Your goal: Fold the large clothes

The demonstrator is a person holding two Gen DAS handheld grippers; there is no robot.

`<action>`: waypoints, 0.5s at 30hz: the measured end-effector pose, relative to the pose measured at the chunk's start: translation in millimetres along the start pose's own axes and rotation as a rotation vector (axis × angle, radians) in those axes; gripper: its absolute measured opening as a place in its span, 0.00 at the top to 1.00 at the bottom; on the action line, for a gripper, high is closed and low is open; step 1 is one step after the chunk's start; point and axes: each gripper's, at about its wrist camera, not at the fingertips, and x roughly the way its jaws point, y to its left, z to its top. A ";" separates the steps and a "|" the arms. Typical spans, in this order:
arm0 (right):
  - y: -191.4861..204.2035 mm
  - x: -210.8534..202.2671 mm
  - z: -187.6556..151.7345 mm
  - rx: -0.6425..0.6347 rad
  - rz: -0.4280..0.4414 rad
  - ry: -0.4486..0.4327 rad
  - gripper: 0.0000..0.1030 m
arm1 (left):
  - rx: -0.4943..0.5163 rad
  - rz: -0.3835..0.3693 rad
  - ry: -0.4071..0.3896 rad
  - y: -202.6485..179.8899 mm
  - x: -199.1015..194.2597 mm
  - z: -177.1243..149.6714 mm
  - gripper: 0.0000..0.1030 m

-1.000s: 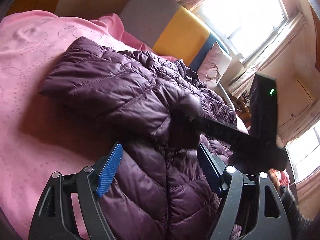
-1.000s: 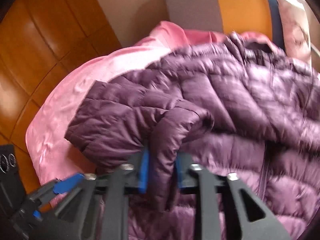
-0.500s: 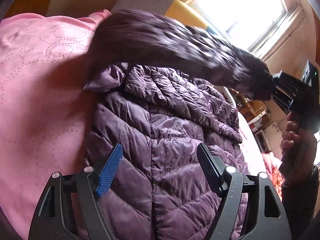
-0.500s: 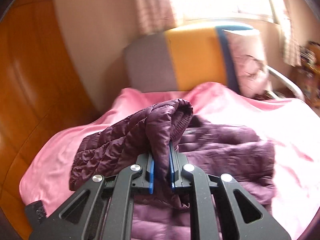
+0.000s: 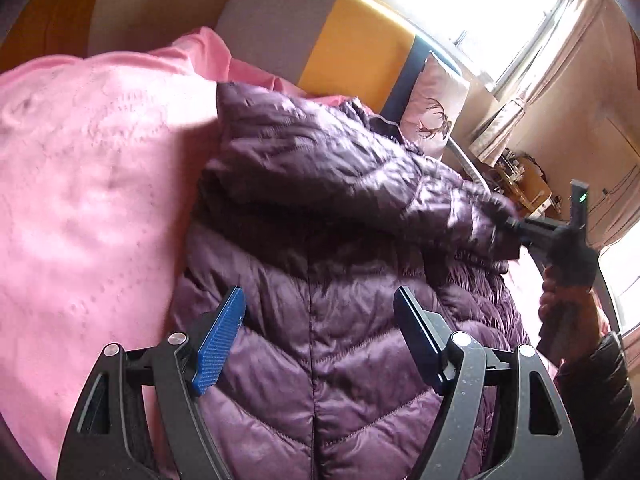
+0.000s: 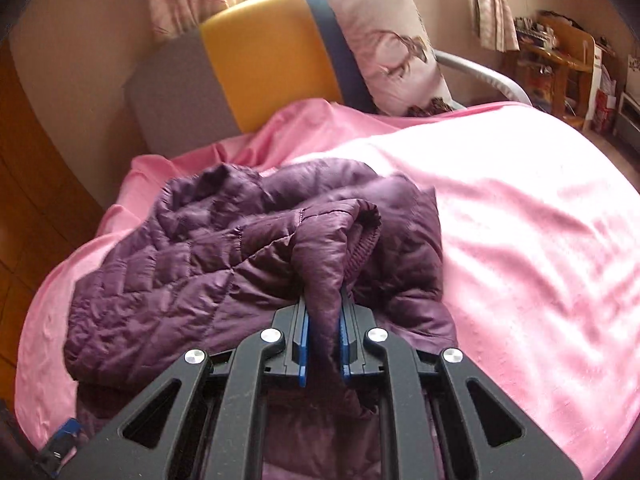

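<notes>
A dark purple quilted puffer jacket (image 5: 320, 320) lies on a pink bed sheet (image 5: 92, 184). One sleeve (image 5: 340, 168) stretches across the jacket's body toward the right. My right gripper (image 6: 323, 332) is shut on that sleeve's cuff (image 6: 332, 248); it also shows in the left wrist view (image 5: 516, 226), at the sleeve's right end. My left gripper (image 5: 320, 336) is open and empty, hovering just above the jacket's lower body. The jacket also shows in the right wrist view (image 6: 192, 264), bunched on the sheet (image 6: 520, 232).
A grey, yellow and blue headboard (image 5: 320, 40) and a pillow with a deer print (image 5: 436, 108) stand at the bed's head. A bright window (image 5: 480, 8) lies beyond. Cluttered wooden furniture (image 6: 560, 60) stands at the far right. Wooden panelling (image 6: 24, 184) runs on the left.
My right gripper has carried the sleeve from the jacket's left side up and across to the right, and lowered it. My left gripper has stayed open over the jacket.
</notes>
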 end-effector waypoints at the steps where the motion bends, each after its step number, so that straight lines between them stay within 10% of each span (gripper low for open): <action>1: -3.0 4.6 -3.0 -0.001 -0.012 0.015 0.89 | 0.011 0.012 -0.013 -1.6 -2.0 6.6 0.27; 10: -1.3 -35.2 -6.7 -0.049 -0.034 -0.120 0.40 | 0.086 0.051 -0.100 -14.0 3.7 65.2 0.27; 15: 33.9 -23.4 -8.5 -0.173 -0.014 -0.111 0.29 | 0.091 0.052 -0.106 -26.5 30.6 94.4 0.27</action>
